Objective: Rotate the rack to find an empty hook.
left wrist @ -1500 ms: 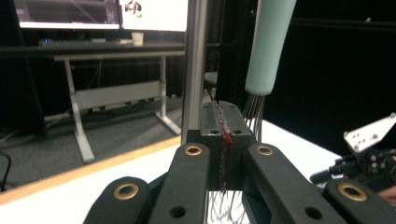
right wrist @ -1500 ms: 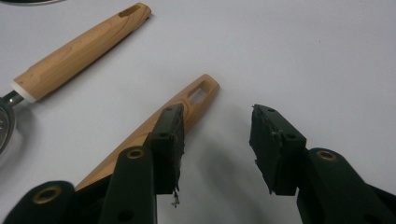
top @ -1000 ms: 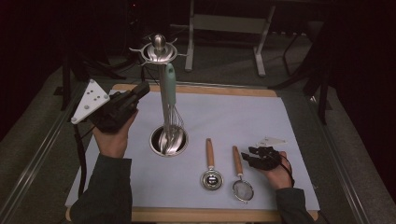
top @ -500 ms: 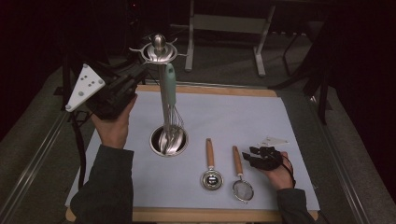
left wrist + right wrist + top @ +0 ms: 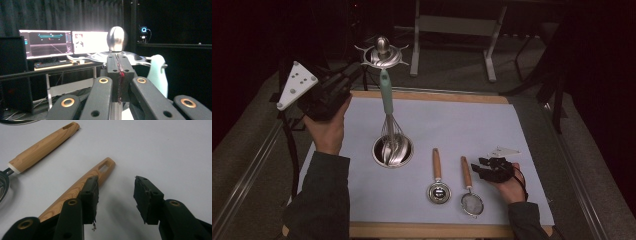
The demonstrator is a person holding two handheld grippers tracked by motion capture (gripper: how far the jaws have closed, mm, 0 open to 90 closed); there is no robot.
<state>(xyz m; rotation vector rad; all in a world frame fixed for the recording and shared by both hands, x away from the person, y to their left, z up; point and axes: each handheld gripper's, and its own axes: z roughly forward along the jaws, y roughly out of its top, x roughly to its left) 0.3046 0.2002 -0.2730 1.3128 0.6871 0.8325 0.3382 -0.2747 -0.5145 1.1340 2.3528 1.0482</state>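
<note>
So far the left tongs (image 5: 357,75), shut with nothing between them, sit raised beside the steel holder top (image 5: 382,54) over the whisk (image 5: 387,107) standing in the cup (image 5: 393,150), while the right tongs (image 5: 484,167), open, rest by the strainer (image 5: 469,192) lying on the tabletop (image 5: 512,125), apparently not yet stowed.
</note>
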